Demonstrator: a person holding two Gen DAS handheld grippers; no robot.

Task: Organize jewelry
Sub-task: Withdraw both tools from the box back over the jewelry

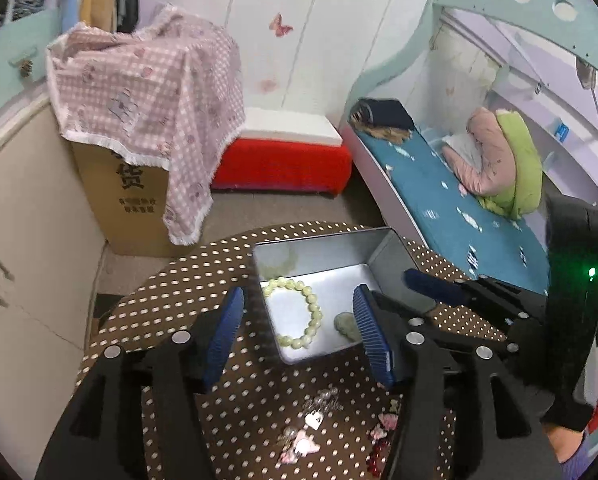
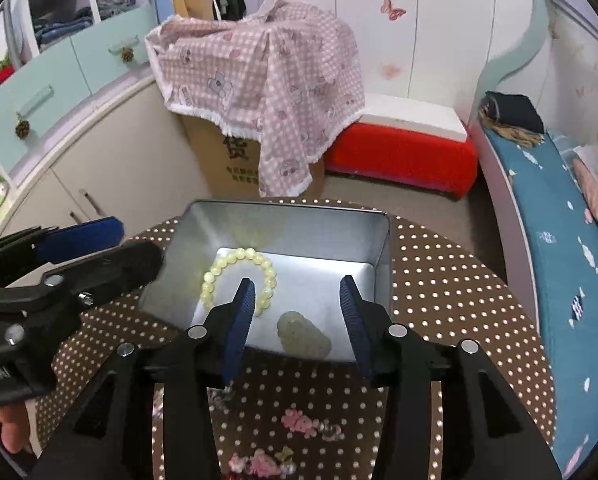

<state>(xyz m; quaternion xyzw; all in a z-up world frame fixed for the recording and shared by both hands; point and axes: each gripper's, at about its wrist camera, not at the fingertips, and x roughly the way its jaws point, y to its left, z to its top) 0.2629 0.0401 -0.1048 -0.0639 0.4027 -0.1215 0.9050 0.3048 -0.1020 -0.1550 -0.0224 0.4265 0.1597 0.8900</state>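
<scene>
Two pieces lie in the open metal tin [image 2: 381,248] on the polka-dot table [image 2: 451,280]: a pale yellow-green bead bracelet [image 2: 219,270] and a greenish carved pendant [image 2: 303,334]. Both the left gripper [image 1: 303,332] and right gripper [image 2: 297,320] hover above it, jaws parted and empty. Pink hair clips [image 1: 305,446] remain on the cloth nearer the cameras.

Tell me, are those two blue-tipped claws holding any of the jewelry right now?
No. The left gripper and right gripper both stand open and empty. The bead bracelet and green pendant lie loose in the metal tin.
</scene>
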